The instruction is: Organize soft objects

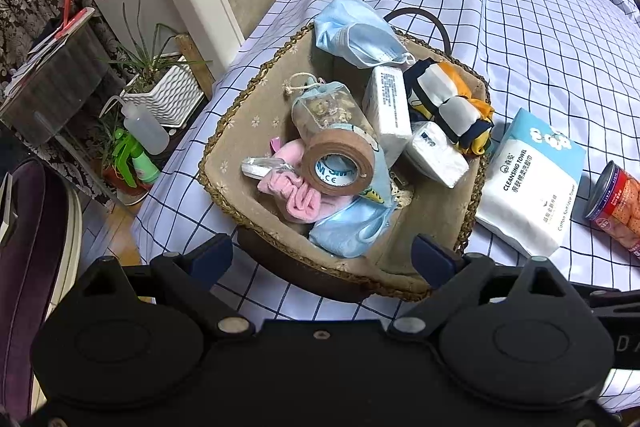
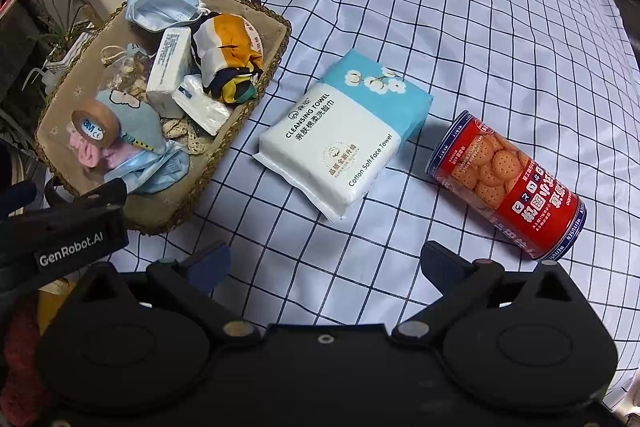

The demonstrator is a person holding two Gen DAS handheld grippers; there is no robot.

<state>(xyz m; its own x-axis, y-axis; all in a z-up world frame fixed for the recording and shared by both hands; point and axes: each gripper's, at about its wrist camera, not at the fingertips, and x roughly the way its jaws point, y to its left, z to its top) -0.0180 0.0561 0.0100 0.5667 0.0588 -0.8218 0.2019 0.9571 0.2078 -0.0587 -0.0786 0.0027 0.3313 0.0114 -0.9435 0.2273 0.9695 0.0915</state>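
A woven basket (image 1: 248, 131) (image 2: 60, 123) sits on the checked cloth and holds blue face masks (image 1: 356, 35), a folded scarf (image 1: 448, 99), white tissue packs (image 1: 390, 107), a tape roll (image 1: 336, 167), a pink cloth (image 1: 296, 195) and a small pouch. A cleansing towel pack (image 2: 344, 135) (image 1: 532, 183) lies on the cloth right of the basket. My left gripper (image 1: 324, 259) is open and empty above the basket's near edge. My right gripper (image 2: 324, 263) is open and empty, just short of the towel pack.
A red biscuit can (image 2: 508, 183) (image 1: 616, 203) lies on its side right of the towel pack. The table edge runs at the left, with potted plants (image 1: 160, 83) and spray bottles (image 1: 136, 155) on the floor beyond. The left gripper's body (image 2: 64, 235) shows at lower left.
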